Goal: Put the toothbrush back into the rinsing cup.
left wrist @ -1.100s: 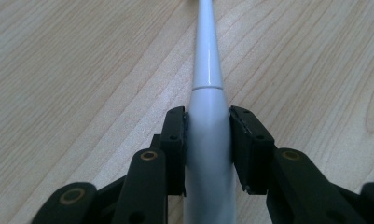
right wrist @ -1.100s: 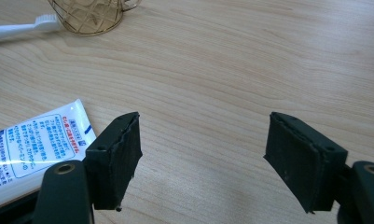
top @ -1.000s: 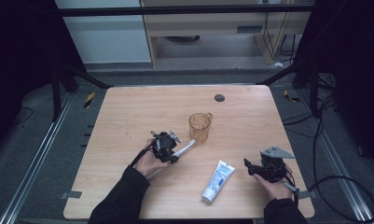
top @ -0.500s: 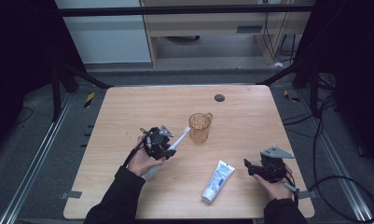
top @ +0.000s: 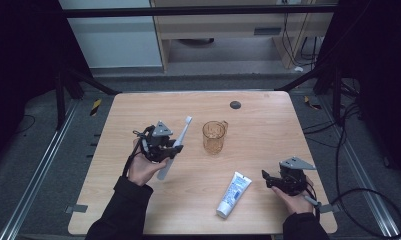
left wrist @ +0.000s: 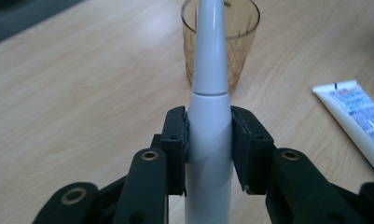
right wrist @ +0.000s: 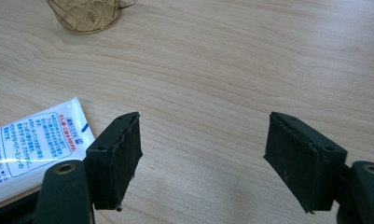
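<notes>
- Two black jaws of the left gripper (left wrist: 208, 140) press on the white handle of an electric toothbrush (left wrist: 209, 112), one on each side, just below the seam where the neck joins the body.
- Seen from the high view, the left gripper (top: 174, 148) is lifted above the table with the toothbrush (top: 175, 145) slanting up and away, its brush head pointing toward the far edge.
- Just beyond the toothbrush tip in the left gripper view stands an amber plastic cup (left wrist: 220, 39); in the high view the cup (top: 214, 136) sits upright near the table's middle, to the right of the toothbrush and apart from it.
- The right gripper (right wrist: 203, 154) has its jaws spread wide with bare wood between them; in the high view it (top: 273, 179) rests low at the table's near right.
- A white toothpaste tube (right wrist: 33, 144) lies flat just beside the right gripper's left jaw; in the high view the tube (top: 234, 194) lies between the two hands.
- The wooden table (top: 268, 125) also carries a small dark round thing (top: 235, 104) near its far edge.
</notes>
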`<state>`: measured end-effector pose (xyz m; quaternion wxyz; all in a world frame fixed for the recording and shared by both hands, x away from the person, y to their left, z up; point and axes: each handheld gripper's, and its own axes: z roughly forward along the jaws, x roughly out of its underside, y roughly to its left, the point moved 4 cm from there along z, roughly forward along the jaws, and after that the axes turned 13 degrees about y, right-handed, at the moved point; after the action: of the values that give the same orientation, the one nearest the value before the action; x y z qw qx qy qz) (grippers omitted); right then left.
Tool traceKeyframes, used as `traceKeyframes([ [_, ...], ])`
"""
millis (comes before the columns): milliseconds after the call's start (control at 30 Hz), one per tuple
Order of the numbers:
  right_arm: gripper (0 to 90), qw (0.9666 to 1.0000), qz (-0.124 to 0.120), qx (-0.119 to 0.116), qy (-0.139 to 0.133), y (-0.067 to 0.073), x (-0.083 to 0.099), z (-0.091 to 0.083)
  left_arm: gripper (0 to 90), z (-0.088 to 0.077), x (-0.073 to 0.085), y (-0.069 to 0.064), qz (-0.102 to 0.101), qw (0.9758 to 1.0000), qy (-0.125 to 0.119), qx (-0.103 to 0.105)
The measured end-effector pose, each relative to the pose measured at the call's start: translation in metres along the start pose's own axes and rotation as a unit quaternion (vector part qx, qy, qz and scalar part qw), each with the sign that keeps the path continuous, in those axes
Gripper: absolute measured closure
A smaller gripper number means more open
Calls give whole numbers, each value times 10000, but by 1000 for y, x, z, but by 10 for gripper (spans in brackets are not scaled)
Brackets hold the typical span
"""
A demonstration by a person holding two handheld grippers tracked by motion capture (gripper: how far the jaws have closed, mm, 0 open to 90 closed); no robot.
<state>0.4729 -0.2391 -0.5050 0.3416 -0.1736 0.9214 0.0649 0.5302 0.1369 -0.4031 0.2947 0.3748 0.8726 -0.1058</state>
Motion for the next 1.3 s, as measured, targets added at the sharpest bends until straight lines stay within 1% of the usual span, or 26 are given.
traceKeyframes([
  [67,266,10000,5,-2,5,0,0,0,675,-1,-1,1,-14,10000,-55,-16],
  [167,266,10000,9,2,-4,0,0,0,674,-7,-9,4,-95,9994,-311,-120],
  [300,265,10000,8,-1,-9,0,0,0,675,-11,-20,7,-224,9977,-603,-197],
  [333,265,10000,8,-1,-9,0,0,0,675,-11,-20,7,-224,9977,-603,-197],
  [367,265,10000,30,0,-2,0,0,0,675,-12,-26,8,-246,9965,-751,-261],
  [467,264,10000,29,-6,2,0,0,0,675,-14,-35,10,-326,9944,-960,-313],
  [500,265,10000,29,-15,0,0,0,0,674,-13,-38,10,-366,9937,-1019,-294],
  [533,265,10000,29,-15,0,0,0,0,674,-13,-38,10,-366,9937,-1019,-294],
  [567,264,10000,14,-4,-8,0,0,0,674,-13,-41,11,-386,9928,-1093,-305],
  [600,263,10000,28,-6,-15,0,0,0,674,-12,-43,11,-407,9923,-1121,-338],
  [633,262,10000,33,-5,-24,-1,0,0,674,-11,-47,12,-440,9909,-1198,-434],
  [667,262,10000,33,-5,-24,-1,0,0,674,-11,-47,12,-440,9909,-1198,-434],
  [767,260,10000,34,-6,-33,-1,0,0,674,-7,-54,16,-619,9861,-1430,-570],
  [800,259,10000,34,-7,-33,-1,0,0,674,-7,-54,16,-619,9861,-1430,-570],
  [833,259,10000,36,-7,-29,-1,0,0,674,-5,-56,17,-696,9835,-1554,-618],
  [867,259,10000,36,-7,-29,-1,0,0,674,-5,-56,17,-696,9835,-1554,-618],
  [900,259,10000,37,-3,-32,-1,0,0,674,-4,-60,18,-785,9799,-1699,-695],
  [933,259,10000,37,-3,-32,-1,0,0,674,-4,-60,18,-785,9799,-1699,-695],
  [1000,258,10000,40,-9,-37,-1,0,0,674,-3,-63,18,-870,9762,-1836,-757],
  [1033,258,10000,48,-12,-35,-1,0,1,674,-3,-67,19,-917,9734,-1942,-800],
  [1067,258,10000,48,-12,-35,-1,0,1,674,-3,-67,19,-917,9734,-1942,-800],
  [1100,258,10000,55,-25,-35,-1,0,1,674,-2,-70,19,-953,9712,-2022,-822],
  [1200,258,10000,77,-49,-26,-1,0,0,674,-2,-77,20,-1016,9665,-2167,-929],
  [1233,257,9999,100,-65,-32,-1,0,1,674,-2,-79,20,-1032,9661,-2175,-935],
  [1267,258,9999,102,-60,-31,-1,0,1,674,-1,-83,20,-1048,9637,-2245,-995],
  [1300,257,9999,96,-44,-39,-2,0,1,674,-1,-85,20,-1056,9629,-2260,-1027],
])
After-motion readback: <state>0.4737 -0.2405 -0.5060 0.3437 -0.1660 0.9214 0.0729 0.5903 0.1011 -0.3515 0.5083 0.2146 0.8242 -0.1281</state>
